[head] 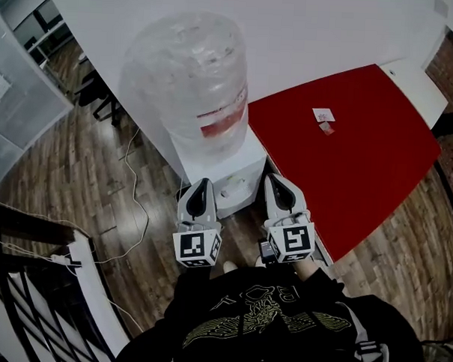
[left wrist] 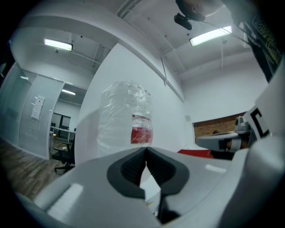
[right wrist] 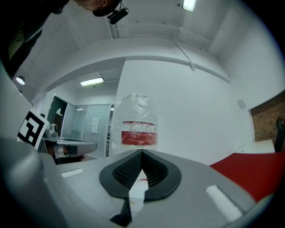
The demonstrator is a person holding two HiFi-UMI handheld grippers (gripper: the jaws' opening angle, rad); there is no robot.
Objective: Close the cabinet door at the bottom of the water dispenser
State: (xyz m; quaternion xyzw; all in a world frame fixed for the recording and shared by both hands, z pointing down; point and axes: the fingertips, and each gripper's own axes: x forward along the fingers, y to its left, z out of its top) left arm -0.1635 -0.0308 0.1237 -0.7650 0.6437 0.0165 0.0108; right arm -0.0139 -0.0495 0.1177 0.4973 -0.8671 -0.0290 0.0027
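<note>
Though both were pressed together and empty, the left gripper (head: 203, 184) and right gripper (head: 274, 180) flanked the water dispenser (head: 216, 167) at frame centre — its cabinet door (unseen) presumably lay lower, equally near either.

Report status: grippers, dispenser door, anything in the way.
Both shut, empty: left gripper, right gripper, facing dispenser. Door not in view, state unknown. Nothing seen between grippers and dispenser.

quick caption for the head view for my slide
Person holds left tongs and right tongs, both shut, before a white water dispenser topped by a clear bottle, beside a red table.
</note>
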